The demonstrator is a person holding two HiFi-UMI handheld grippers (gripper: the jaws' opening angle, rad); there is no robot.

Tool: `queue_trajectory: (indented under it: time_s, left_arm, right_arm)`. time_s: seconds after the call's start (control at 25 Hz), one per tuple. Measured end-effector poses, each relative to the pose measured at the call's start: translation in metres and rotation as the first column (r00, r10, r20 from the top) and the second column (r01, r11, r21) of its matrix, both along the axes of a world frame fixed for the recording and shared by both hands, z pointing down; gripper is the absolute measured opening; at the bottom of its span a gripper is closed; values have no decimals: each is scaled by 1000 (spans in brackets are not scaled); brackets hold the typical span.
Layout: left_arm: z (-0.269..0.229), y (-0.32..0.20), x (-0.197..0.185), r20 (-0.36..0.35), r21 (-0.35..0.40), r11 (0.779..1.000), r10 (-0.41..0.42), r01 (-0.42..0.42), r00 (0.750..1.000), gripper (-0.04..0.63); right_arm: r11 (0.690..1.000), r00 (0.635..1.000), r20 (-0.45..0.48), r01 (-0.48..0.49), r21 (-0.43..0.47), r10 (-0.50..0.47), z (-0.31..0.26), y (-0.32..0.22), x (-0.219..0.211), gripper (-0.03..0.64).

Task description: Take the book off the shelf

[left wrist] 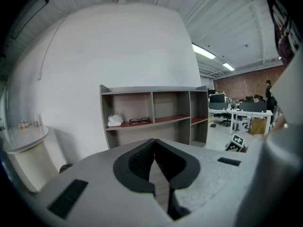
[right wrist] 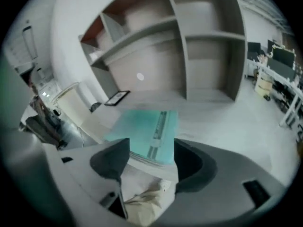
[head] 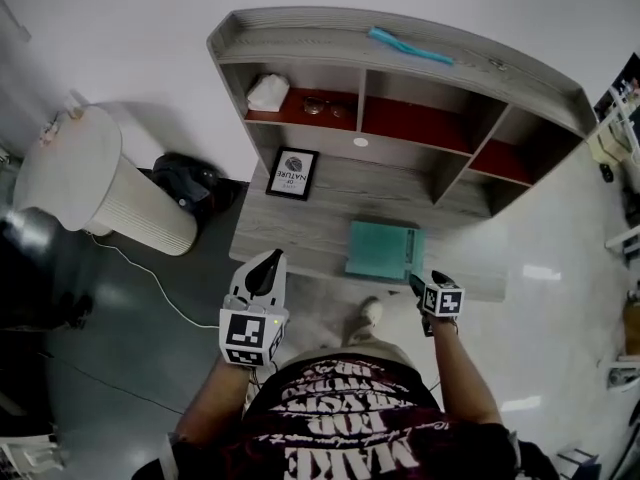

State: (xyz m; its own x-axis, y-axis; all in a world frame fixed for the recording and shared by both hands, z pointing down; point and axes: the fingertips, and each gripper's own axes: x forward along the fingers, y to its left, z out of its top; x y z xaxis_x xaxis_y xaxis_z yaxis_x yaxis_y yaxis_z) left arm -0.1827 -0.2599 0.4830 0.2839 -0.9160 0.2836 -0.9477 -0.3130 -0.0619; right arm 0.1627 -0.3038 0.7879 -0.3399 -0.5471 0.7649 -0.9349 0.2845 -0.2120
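Teal flat book [head: 384,249] lying cover-up on lower ledge of grey wood-grain shelf unit [head: 330,183], near front edge.
Right gripper [right wrist: 151,157]: jaws wide apart, pads clear of the book, whose near edge shows in the gap; tips just beside its right front corner. Left gripper [left wrist: 154,143]: jaws together, nothing between, well left of book. Black-framed picture [head: 293,174] stands further left on the ledge.

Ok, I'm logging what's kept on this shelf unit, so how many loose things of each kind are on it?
Teal book: 1
Framed picture: 1
Pair of glasses: 1
White crumpled bundle: 1
Teal strip on the top board: 1
Total: 5
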Motion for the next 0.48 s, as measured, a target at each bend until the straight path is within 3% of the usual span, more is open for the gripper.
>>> queue_trajectory:
  time_s: [0.12, 0.28, 0.48]
  left_arm:
    - [-7, 8, -4, -56, 18, 1000, 2, -1, 998, 6]
    - [-26, 20, -1, -94, 63, 998, 28, -22, 995, 6]
    - [-55, 45, 4, -80, 144, 986, 95, -83, 992, 6]
  right_arm:
    - [972, 997, -13, 75, 224, -74, -77, 10, -18, 193]
    - [889, 995, 19, 79, 451, -98, -168, 31, -32, 23]
    - [796, 991, 41, 79, 600, -129, -256, 65, -46, 3]
